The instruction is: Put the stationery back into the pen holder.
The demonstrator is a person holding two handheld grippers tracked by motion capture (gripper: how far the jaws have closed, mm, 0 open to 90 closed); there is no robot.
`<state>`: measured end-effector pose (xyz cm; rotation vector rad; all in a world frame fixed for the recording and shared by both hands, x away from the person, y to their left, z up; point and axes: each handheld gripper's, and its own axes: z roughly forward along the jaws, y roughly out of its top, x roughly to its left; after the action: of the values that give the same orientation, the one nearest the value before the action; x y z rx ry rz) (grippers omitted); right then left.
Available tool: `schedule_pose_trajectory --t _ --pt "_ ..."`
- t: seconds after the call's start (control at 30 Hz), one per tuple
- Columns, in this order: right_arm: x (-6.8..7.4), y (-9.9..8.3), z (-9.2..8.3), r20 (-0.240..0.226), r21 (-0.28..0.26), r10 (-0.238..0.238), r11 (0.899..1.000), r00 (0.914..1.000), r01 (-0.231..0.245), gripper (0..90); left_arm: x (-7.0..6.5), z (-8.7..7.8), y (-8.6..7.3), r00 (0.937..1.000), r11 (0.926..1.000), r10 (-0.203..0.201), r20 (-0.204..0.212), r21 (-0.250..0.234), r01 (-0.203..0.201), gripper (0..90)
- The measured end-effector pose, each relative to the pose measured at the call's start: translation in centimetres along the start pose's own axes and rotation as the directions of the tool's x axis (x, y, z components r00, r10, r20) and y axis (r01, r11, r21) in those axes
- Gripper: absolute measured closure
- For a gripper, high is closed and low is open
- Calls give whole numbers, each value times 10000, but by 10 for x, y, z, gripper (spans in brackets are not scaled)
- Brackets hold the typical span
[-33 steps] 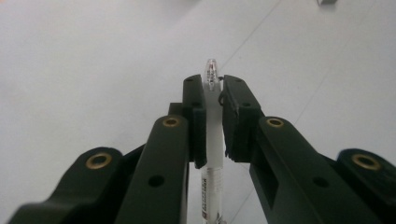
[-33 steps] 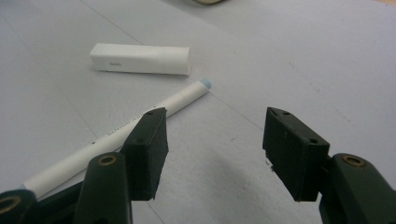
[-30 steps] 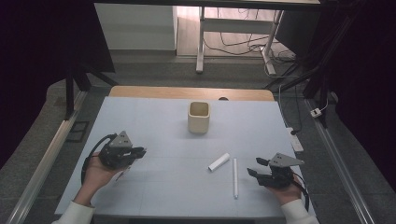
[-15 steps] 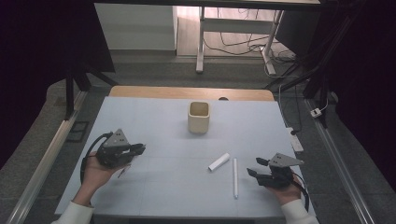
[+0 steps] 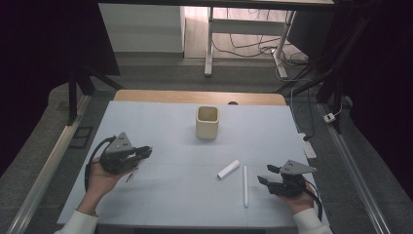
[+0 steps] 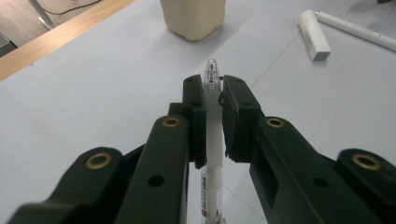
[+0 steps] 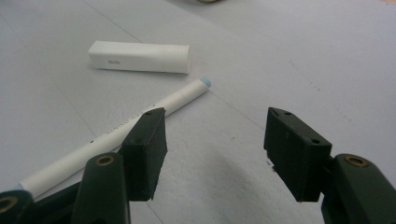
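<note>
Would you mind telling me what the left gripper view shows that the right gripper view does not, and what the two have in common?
Left gripper view: the left gripper shut on a clear-tipped pen, with the cream cup beyond.

Right gripper view: the right gripper with open jaws and nothing between them, and printed lettering along the long white pen and on the short white block.

Shared: the pale table, the long white pen and the short white block.

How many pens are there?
2. One pen is pinched in the left tool. The other, a long white pen, lies on the table beside the open right tool. The short white block looks like no pen.
</note>
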<state>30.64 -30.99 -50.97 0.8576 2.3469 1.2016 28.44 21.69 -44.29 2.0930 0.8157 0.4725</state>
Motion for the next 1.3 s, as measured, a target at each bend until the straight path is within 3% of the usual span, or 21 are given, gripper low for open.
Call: schedule_pose_trajectory --t 0.23,0.57,1.3 --pt "0 0 0 -25 -66 10 10000 10000 -11 391 0 0 6 9998 9989 -105 -138 -468 98 792" --pt "0 0 -1 32 -95 -29 10000 10000 29 391 2 4 13 9995 9959 -305 54 -845 309 792" --pt "0 0 -1 33 -61 -36 10000 10000 36 390 -1 16 30 9995 9909 -246 174 -1318 267 791"
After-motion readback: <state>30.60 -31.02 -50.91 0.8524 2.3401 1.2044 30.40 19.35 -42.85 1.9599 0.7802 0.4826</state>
